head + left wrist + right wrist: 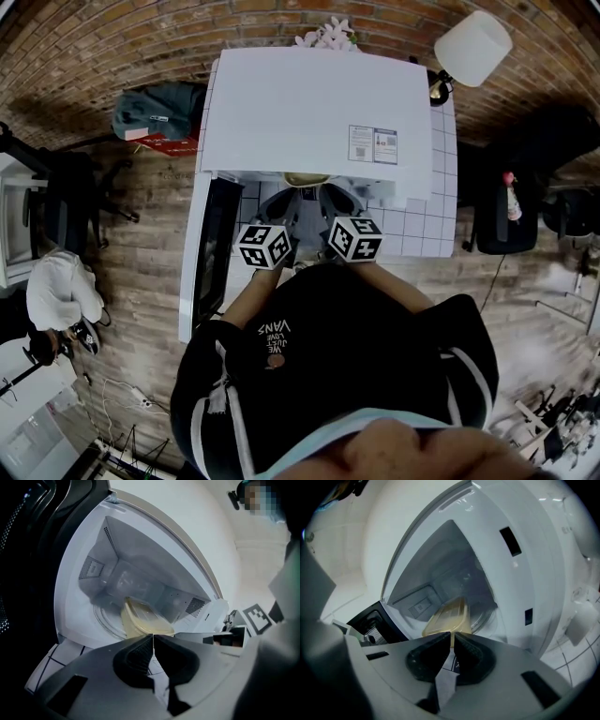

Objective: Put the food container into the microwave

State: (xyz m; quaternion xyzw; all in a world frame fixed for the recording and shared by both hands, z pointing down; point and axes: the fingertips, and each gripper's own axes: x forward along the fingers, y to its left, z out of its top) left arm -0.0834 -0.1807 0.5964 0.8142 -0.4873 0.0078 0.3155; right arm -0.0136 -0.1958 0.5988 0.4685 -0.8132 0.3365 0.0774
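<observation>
Grippers work as a pair here: the left gripper point(153, 637) has its jaws pressed together on the near rim of the food container point(143, 623), and the right gripper point(453, 634) pinches that same rim with only a sliver of gap. The pale yellow container reaches into the open cavity of the white microwave point(309, 103), over the glass turntable point(105, 620); whether it rests on the glass cannot be told. The door point(211, 248) hangs open at the left of the head view. The microwave stands on a white gridded desk point(436, 225).
</observation>
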